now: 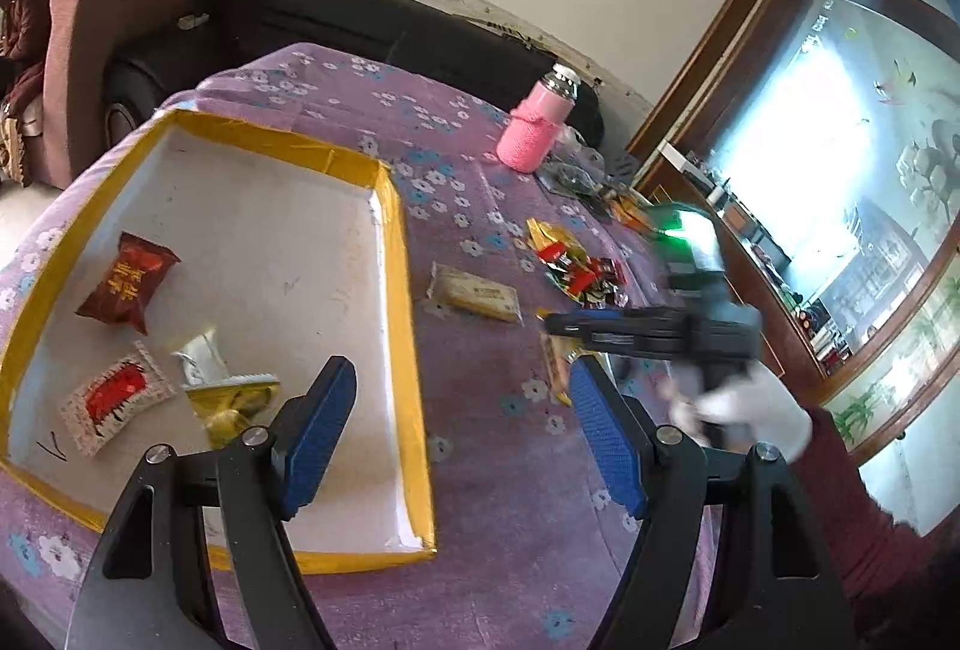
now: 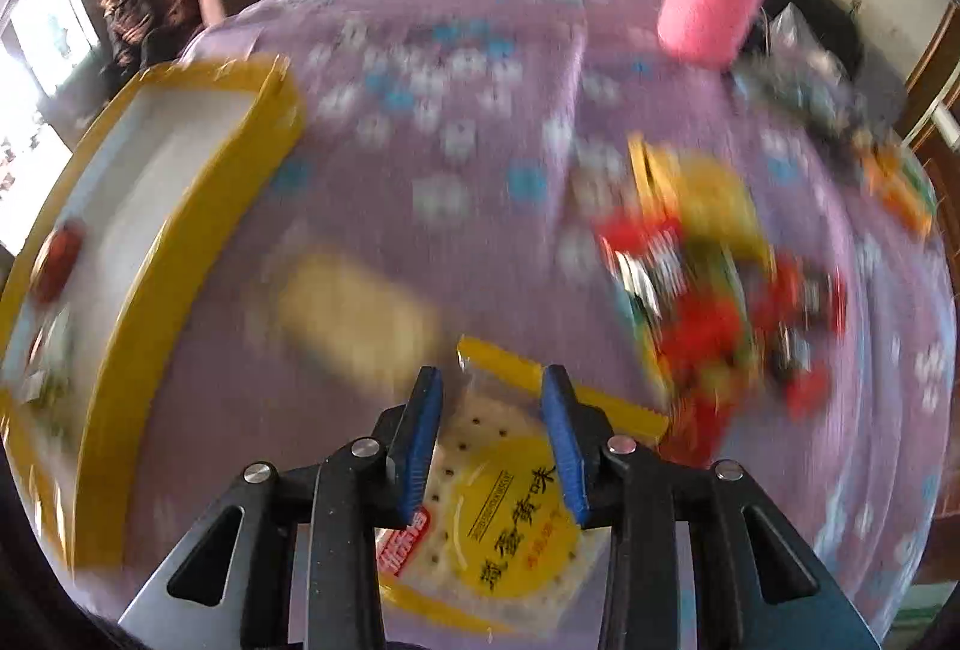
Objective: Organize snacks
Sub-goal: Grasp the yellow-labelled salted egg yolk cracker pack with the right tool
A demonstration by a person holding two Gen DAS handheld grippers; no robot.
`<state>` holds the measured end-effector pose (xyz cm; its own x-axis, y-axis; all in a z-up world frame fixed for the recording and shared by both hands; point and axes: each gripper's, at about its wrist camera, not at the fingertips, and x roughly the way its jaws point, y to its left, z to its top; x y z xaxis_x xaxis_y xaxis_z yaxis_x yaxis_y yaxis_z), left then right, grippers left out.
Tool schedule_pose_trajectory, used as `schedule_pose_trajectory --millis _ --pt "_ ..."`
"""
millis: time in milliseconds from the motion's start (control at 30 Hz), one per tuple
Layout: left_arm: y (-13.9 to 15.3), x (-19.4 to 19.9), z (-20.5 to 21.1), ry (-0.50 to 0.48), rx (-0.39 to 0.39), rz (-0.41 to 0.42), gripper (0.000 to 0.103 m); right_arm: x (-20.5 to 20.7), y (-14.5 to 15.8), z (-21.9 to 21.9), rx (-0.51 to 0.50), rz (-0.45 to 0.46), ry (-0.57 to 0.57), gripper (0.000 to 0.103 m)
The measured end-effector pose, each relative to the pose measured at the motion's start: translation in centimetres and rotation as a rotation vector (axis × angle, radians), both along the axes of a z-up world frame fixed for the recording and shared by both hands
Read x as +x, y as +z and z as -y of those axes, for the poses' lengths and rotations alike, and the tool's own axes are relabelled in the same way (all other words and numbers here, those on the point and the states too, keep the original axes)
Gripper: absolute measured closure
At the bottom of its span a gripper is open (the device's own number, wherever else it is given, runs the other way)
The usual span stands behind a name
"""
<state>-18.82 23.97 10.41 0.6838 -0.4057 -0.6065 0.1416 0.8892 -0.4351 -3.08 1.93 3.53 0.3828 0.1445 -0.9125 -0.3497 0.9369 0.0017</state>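
A cracker packet (image 2: pixel 498 494) with yellow Chinese lettering sits pinched in the right tool (image 2: pixel 495 446) above the purple-clothed surface (image 1: pixel 510 500). Four snacks lie in the yellow-rimmed tray (image 1: pixel 399 290). The left tool (image 1: pixel 462 434) hangs spread, holding nothing.

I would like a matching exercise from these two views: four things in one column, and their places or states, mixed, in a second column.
Things
1. dark red snack packet
2. yellow cracker packet
3. pink bottle
4. left gripper

Places or states
A. open, holding nothing
B. between the right gripper's blue fingers
C. lying inside the yellow-edged tray
D. standing at the far side of the purple tablecloth

Pairs: 1-C, 2-B, 3-D, 4-A
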Motion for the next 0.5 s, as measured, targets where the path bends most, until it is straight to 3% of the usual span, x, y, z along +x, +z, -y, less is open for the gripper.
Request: schedule_pose_trajectory --millis 67,167,233,300,433,500 --pt "-0.3 0.2 0.9 -0.019 -0.008 -0.011 0.030 -2.2 1.7 3.9 0.191 0.017 -0.028 0.066" --pt "-0.7 0.6 3.0 -0.058 0.004 -0.036 0.030 -4.0 3.3 8.3 0.325 0.077 -0.126 0.047" --pt "-0.7 1.1 4.3 -0.093 0.010 -0.047 0.030 -5.1 3.1 9.8 0.312 0.112 -0.157 0.040" --pt "-0.3 2.3 5.6 -0.121 0.022 -0.061 0.030 -5.2 1.8 9.8 0.320 0.048 -0.149 0.040" --pt "1.2 6.9 9.1 -0.164 0.170 -0.060 0.030 -4.8 -0.4 7.4 0.312 0.003 -0.157 0.038" --pt "0.9 9.5 10.4 -0.182 0.212 -0.095 0.030 -4.8 -0.9 5.5 0.269 0.046 -0.161 0.028"
